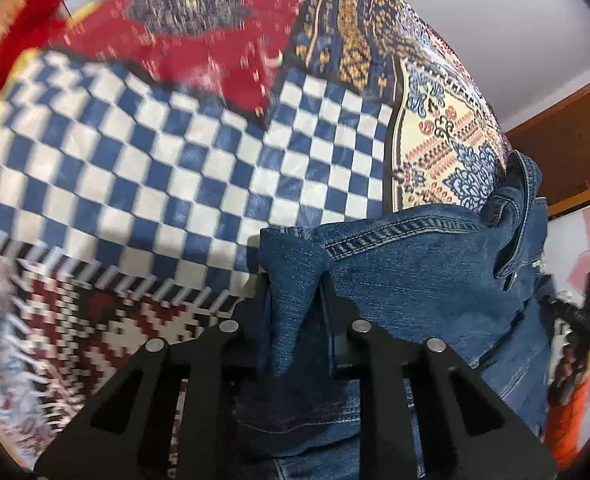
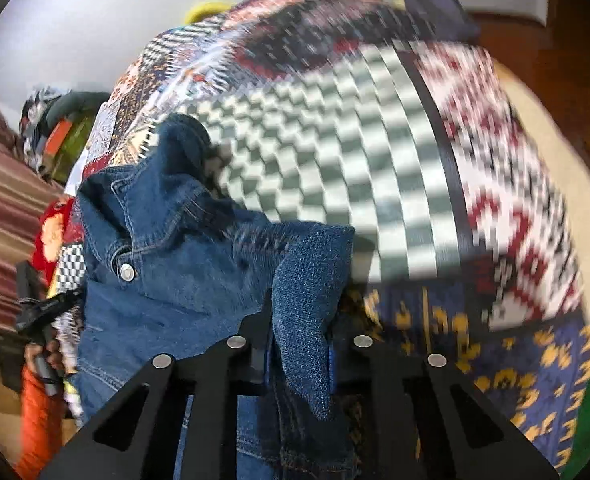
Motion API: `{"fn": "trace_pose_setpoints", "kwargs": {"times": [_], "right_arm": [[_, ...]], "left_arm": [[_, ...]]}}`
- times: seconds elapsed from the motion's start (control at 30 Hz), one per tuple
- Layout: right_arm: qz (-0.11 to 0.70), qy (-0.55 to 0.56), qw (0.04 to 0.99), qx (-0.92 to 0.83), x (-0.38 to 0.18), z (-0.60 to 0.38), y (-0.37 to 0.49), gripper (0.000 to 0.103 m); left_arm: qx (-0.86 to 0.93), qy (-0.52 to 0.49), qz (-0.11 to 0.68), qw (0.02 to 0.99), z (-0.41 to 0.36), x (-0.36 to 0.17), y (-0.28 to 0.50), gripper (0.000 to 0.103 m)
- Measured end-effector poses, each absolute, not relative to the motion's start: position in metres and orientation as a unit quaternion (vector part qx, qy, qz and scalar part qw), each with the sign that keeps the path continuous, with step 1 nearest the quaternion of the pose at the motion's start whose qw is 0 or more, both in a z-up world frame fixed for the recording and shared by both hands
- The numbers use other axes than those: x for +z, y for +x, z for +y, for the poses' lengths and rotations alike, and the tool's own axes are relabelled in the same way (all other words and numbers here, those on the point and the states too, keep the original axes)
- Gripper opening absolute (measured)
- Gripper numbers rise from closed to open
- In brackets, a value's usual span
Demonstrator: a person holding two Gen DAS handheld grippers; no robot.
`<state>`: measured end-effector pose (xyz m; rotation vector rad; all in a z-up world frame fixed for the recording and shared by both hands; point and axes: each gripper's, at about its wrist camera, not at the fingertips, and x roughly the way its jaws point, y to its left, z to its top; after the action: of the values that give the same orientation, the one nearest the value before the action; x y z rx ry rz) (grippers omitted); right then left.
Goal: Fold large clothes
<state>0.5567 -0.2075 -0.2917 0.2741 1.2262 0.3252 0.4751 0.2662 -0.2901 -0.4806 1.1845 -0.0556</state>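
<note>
Covering the bed [image 1: 143, 152] is a big patchwork blanket [image 2: 375, 152]. Above it hangs the jean jacket [image 1: 423, 280], not folded yet. Both the left gripper [image 1: 295, 320] and right gripper [image 2: 301, 344] pinch its cloth tight.

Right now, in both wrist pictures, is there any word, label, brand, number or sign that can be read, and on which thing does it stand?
None can be read.
Denim jacket: no label shows; its metal button is too small to read.
Patchwork bedspread: only patterns, partly blurred, no letters.
</note>
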Motion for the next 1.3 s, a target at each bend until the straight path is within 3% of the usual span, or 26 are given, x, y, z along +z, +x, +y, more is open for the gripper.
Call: {"fn": "trace_pose_setpoints", "kwargs": {"times": [0.17,0.47,0.6,0.93,0.97,1.07,1.1,1.3], "right_arm": [[0.518,0.047,0.837,0.168,-0.241,-0.169,0.574,0.011],[0.431,-0.006,0.885,0.176,-0.174,-0.112,0.63,0.011],[0.43,-0.02,0.889,0.156,-0.187,-0.102,0.661,0.011],[0.487,-0.04,0.863,0.129,-0.288,-0.114,0.703,0.014],[0.491,-0.044,0.861,0.125,-0.293,-0.115,0.704,0.023],[0.489,-0.086,0.866,0.063,-0.304,-0.12,0.706,0.076],[0.482,-0.089,0.87,0.055,-0.304,-0.124,0.705,0.083],[0.504,-0.011,0.86,0.075,-0.299,-0.152,0.704,0.083]], "left_arm": [[0.02,-0.135,0.516,0.846,0.261,-0.25,0.476,0.018],[0.072,-0.088,0.436,0.893,0.287,-0.182,0.493,0.018],[0.095,-0.08,0.443,0.888,0.297,-0.195,0.515,0.018],[0.105,-0.097,0.491,0.859,0.308,-0.273,0.553,0.023],[0.106,-0.089,0.491,0.86,0.306,-0.275,0.554,0.025],[0.111,-0.06,0.488,0.864,0.299,-0.279,0.555,0.027],[0.113,-0.051,0.486,0.865,0.297,-0.279,0.555,0.028],[0.113,-0.036,0.489,0.864,0.294,-0.275,0.55,0.03]]}}
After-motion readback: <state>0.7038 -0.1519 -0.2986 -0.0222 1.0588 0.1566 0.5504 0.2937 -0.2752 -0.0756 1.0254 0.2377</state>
